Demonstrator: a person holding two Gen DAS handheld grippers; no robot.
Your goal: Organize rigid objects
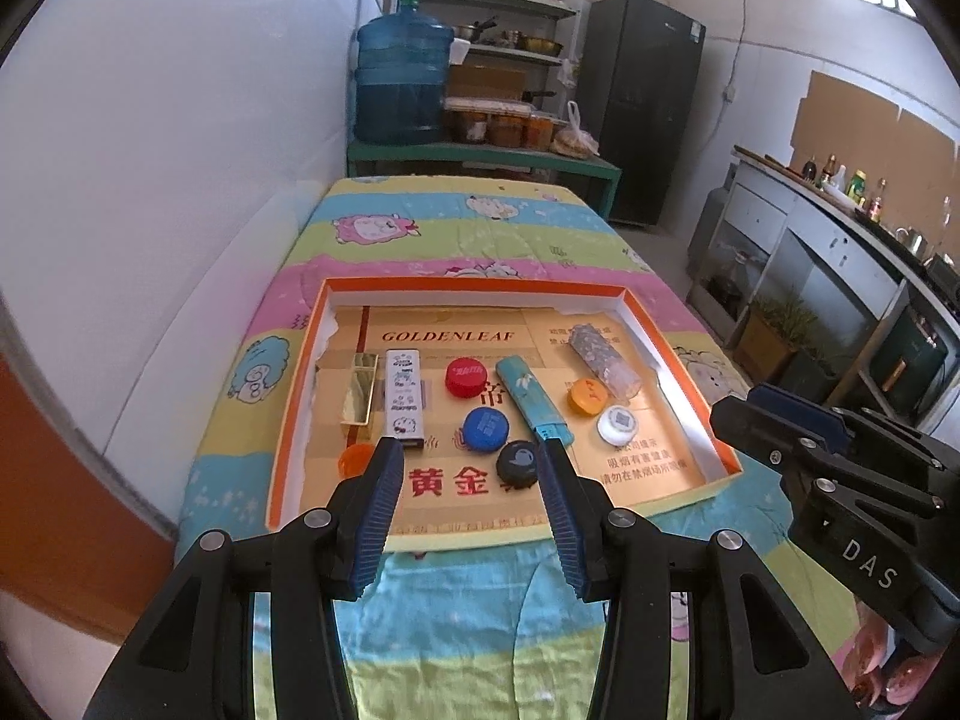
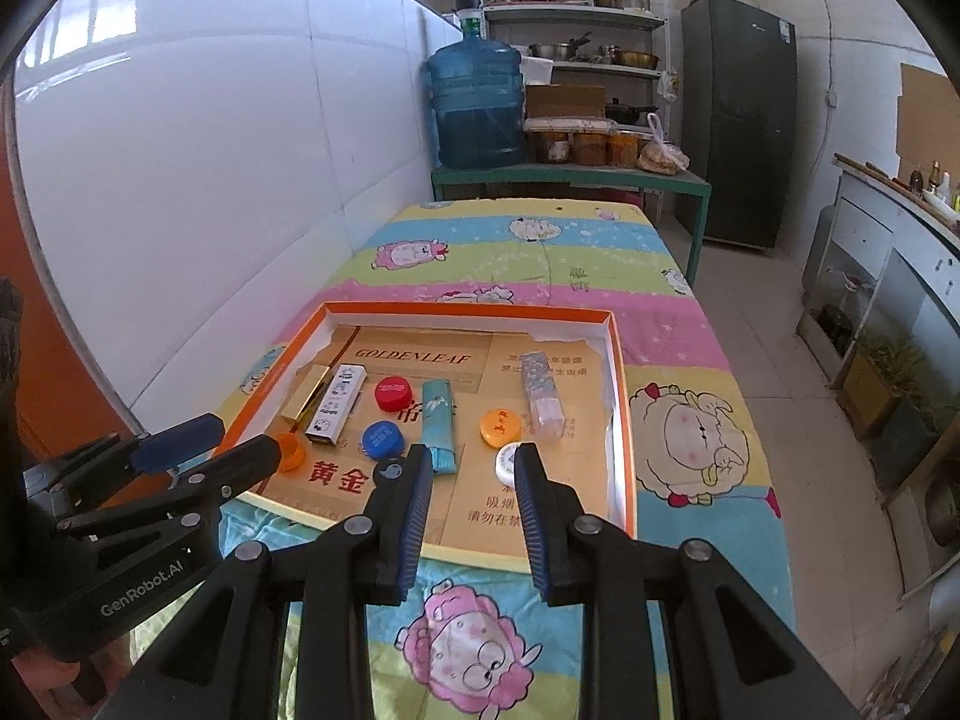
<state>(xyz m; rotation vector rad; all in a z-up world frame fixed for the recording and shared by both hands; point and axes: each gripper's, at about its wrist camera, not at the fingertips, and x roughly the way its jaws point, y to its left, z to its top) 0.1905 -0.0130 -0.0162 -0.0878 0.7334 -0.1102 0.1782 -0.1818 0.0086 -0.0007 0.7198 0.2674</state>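
You work over a counter covered with a striped cartoon-print cloth (image 1: 480, 222), pushed against the white wall. On it lies the shallow orange-rimmed cardboard box lid (image 1: 480, 287), and I think it serves as the tray that keeps all the small rigid things together.

Inside it the long things lie roughly parallel, as if sorted by shape: the grey patterned cylinder roll (image 1: 605, 360) at the far right, the teal flat lighter-shaped case (image 1: 531, 399) in the middle, and the white printed rectangular box (image 1: 403, 399) just beside the shiny gold rectangular bar (image 1: 359, 387) at the left. The round plastic bottle caps sit between them: the red cap (image 1: 466, 377), the blue cap (image 1: 486, 429), the black cap (image 1: 518, 463), the yellow-orange cap (image 1: 588, 396), the white cap (image 1: 618, 425). One orange cap (image 1: 355, 459) rests alone near the lid's front left corner, partly hidden by a finger; it seems not yet grouped with the others.

Your left hand-held gripper (image 1: 471, 468) hangs above the front edge of the lid, tilted downward, fingers well apart and nothing between them. Your right hand-held gripper (image 2: 473, 471) is beside it in the same downward tilt; its fingers stand closer together, yet a clear gap shows and it is also empty. Neither touches anything.
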